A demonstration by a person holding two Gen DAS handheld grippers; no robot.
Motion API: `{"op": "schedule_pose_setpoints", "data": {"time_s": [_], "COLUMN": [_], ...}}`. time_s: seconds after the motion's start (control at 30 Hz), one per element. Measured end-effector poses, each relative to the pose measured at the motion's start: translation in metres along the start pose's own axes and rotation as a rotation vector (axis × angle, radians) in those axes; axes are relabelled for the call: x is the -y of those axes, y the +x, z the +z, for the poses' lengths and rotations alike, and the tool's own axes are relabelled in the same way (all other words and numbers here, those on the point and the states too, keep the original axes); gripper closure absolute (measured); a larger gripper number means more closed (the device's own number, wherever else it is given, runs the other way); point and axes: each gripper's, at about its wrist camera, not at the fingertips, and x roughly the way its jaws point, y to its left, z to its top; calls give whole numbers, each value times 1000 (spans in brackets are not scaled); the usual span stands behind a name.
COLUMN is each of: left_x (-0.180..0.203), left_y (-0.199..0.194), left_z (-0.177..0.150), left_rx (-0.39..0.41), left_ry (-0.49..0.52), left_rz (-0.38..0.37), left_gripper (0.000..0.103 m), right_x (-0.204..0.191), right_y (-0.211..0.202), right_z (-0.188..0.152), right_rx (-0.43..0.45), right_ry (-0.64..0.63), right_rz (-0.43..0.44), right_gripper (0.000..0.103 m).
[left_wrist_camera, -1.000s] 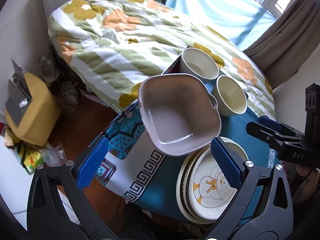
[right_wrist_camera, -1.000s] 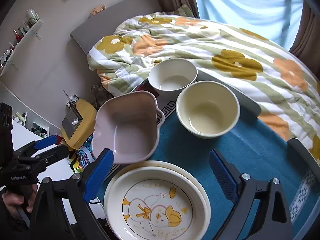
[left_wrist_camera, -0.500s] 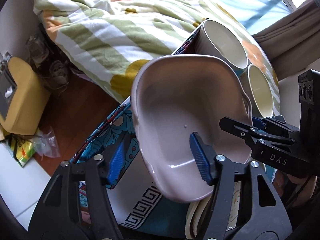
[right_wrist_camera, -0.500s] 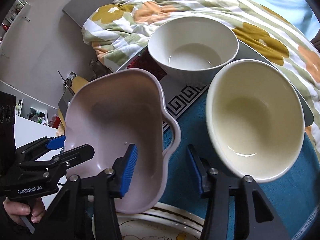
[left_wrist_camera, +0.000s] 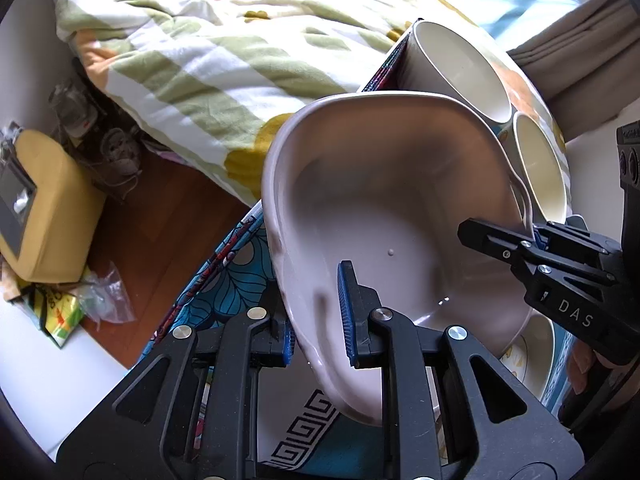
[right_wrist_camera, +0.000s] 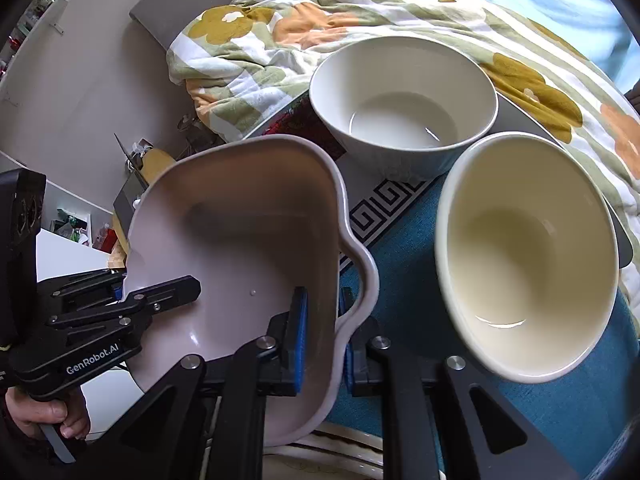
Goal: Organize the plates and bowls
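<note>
The pink dish (left_wrist_camera: 384,216) is now clamped on opposite rims by my left gripper (left_wrist_camera: 316,316) and right gripper (right_wrist_camera: 322,336), both open a second ago, so I judge it ready to lift.

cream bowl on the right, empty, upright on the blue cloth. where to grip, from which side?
Take the cream bowl by its rim, one finger inside and one outside the wall, coming from above on the near edge. It is too wide to span, and the white bowl crowds its far side. Both hand-held grippers, left and right, are shut on the pink dish.
</note>
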Motion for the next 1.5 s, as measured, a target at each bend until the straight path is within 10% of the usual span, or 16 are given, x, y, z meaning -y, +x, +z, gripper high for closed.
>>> {"op": "schedule_pose_setpoints", "data": {"time_s": [0.5,0.9,1.5], "left_x": [58,183,351], "left_y": [-90,-148,-61], "left_z": [-20,-98,-217], "left_rx": [185,237,39], "left_ry": [161,376,686], "left_rz": [35,-72,-240], "left_gripper": [87,87,87], "right_x": [-7,31,131], "right_y": [-83,-196,-237], "right_z": [-36,-153,-330], "right_rx": [187,342,360], "right_ry": [58,217,563], "right_rz": [5,-92,-276], "right_gripper": [89,89,89]}}
